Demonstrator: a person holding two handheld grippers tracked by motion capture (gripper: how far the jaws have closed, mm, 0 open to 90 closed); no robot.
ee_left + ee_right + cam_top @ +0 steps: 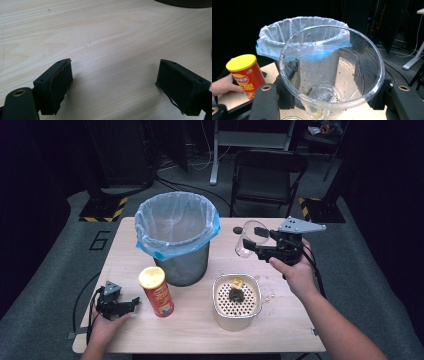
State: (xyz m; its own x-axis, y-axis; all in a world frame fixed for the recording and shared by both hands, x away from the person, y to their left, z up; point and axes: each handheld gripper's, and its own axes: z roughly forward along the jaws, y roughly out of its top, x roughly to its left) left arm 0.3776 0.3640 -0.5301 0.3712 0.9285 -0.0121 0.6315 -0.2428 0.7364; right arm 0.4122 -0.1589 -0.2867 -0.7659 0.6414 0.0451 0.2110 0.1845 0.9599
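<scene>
At the table's near-left corner, the left gripper (131,302) is being rested, jaws spread and empty, beside the red cylindrical snack can with yellow lid (156,291). Centre-back, the mesh bin lined with a blue-white plastic bag (176,238) is being kept ready for waste. Front, a square metal strainer tub (236,302) is being used to catch dregs. Right, the clear, stained plastic cup (248,239) is being pinched by the right gripper (251,244), seemingly for binning.

A dim lab or studio is showing here. Hazard-striped stand bases (102,213), floor cables (192,187) and a folding chair (267,176) are ringing the wooden table (125,265).
</scene>
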